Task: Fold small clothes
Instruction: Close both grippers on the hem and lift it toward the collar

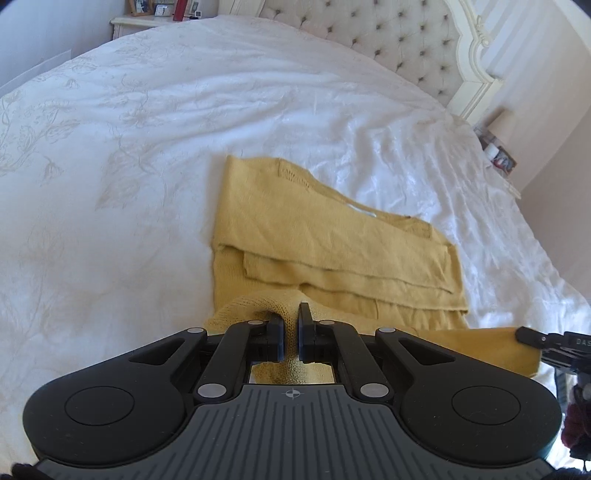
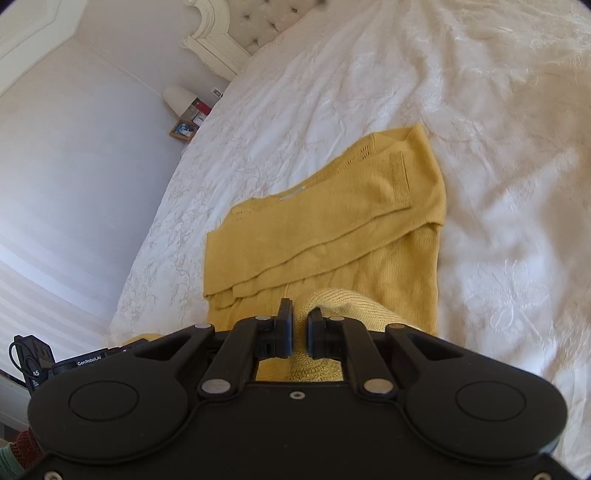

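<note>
A mustard-yellow knitted sweater (image 1: 325, 236) lies on the white bedspread (image 1: 155, 155), its sleeves folded across the body. My left gripper (image 1: 291, 314) is shut on the sweater's near hem, and knit bunches up between the pads. The right gripper's tip (image 1: 532, 338) shows at the right edge, holding the same hem lifted. In the right wrist view the sweater (image 2: 332, 221) stretches away from me, and my right gripper (image 2: 300, 314) is shut on a raised fold of its ribbed hem. The left gripper's body (image 2: 88, 360) shows at the lower left.
A tufted cream headboard (image 1: 399, 40) stands at the bed's far end. One bedside table (image 1: 147, 22) holds frames and a red object; the other side has a lamp (image 2: 181, 98) and picture frames (image 2: 183, 130). A pale wall (image 2: 74, 166) runs along the bed's edge.
</note>
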Demonstrator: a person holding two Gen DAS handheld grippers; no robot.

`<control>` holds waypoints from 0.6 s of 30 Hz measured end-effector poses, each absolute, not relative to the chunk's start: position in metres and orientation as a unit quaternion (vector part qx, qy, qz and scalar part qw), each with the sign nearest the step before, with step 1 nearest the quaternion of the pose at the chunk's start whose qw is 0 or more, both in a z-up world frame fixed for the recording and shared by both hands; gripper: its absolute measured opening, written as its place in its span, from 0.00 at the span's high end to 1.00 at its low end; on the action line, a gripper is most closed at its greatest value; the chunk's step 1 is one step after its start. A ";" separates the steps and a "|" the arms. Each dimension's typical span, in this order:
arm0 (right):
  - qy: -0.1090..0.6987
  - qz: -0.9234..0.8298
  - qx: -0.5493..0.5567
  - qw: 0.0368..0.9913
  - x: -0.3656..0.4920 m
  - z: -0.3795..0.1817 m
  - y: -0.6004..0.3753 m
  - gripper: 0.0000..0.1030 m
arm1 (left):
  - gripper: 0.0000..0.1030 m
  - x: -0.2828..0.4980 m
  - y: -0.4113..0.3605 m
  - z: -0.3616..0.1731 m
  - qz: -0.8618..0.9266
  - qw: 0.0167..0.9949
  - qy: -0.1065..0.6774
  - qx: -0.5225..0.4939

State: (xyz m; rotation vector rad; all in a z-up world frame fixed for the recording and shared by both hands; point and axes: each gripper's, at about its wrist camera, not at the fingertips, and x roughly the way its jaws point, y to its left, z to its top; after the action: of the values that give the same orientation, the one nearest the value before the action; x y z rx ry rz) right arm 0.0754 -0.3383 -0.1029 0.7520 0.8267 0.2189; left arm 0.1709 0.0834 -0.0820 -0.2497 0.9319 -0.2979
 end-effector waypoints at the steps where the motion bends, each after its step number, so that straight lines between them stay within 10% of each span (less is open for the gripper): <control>1: 0.384 0.100 0.357 0.845 0.085 -0.101 -0.341 0.86 | 0.94 0.178 0.083 -0.081 -0.143 0.877 0.443 -0.122; 18: 0.423 0.034 0.341 0.839 0.220 -0.145 -0.363 0.86 | 0.94 0.309 0.059 -0.120 -0.137 0.871 0.463 -0.092</control>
State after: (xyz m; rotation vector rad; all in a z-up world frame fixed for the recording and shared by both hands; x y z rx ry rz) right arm 0.2199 -0.3629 -0.1446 0.7220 0.8937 0.0720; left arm 0.3090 0.0589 -0.1197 -0.1914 0.9690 -0.2864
